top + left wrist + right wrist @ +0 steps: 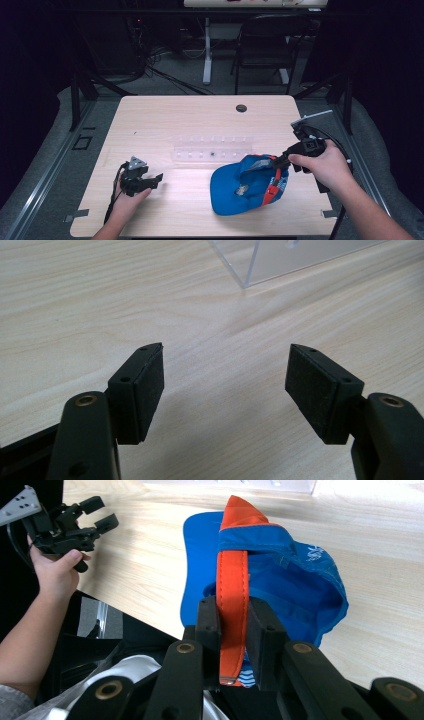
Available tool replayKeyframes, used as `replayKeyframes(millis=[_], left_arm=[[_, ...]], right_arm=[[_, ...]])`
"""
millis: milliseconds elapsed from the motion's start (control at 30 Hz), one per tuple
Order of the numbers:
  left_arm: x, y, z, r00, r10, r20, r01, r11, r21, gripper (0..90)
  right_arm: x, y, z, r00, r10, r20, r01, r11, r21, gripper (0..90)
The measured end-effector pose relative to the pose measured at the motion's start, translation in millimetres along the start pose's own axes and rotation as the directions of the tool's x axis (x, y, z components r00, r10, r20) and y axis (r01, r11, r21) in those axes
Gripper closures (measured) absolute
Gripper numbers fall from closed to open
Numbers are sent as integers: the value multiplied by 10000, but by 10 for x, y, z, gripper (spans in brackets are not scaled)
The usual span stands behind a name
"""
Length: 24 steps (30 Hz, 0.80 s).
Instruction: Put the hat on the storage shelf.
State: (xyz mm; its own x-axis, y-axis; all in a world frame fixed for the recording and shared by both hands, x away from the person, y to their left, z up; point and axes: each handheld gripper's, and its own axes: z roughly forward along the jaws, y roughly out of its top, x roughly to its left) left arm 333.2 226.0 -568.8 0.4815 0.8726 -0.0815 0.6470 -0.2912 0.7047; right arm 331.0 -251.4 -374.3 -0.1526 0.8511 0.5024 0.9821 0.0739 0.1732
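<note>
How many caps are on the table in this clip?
1. A blue cap lies upside down at the table's near right, its orange strap pinched in the right gripper. None seems hidden.

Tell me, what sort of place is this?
Probably a lab or recording room: a bare wooden table stands among dark curtains, with a folding chair and loose cables on the carpet behind it.

A dim lab: a bare wooden table (165, 115), floor cables (165, 75), a folding chair (265, 40).
</note>
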Motion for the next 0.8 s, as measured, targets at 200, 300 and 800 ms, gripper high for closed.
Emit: replayKeyframes(millis=[200,300,800], left_arm=[[-11,3,-5,9998,95,159,-93,9999,-112,325],[-36,7,-3,9994,151,315,-144,9996,-226,331],[-75,5,18,9985,307,461,-311,9995,77,345]], right_arm=[[77,39,-58,9999,-112,-30,112,9999,103,777],[114,65,-114,9997,-135,-198,137,9998,113,777],[163,165,-285,9999,22,-136,-23,10000,-56,776]])
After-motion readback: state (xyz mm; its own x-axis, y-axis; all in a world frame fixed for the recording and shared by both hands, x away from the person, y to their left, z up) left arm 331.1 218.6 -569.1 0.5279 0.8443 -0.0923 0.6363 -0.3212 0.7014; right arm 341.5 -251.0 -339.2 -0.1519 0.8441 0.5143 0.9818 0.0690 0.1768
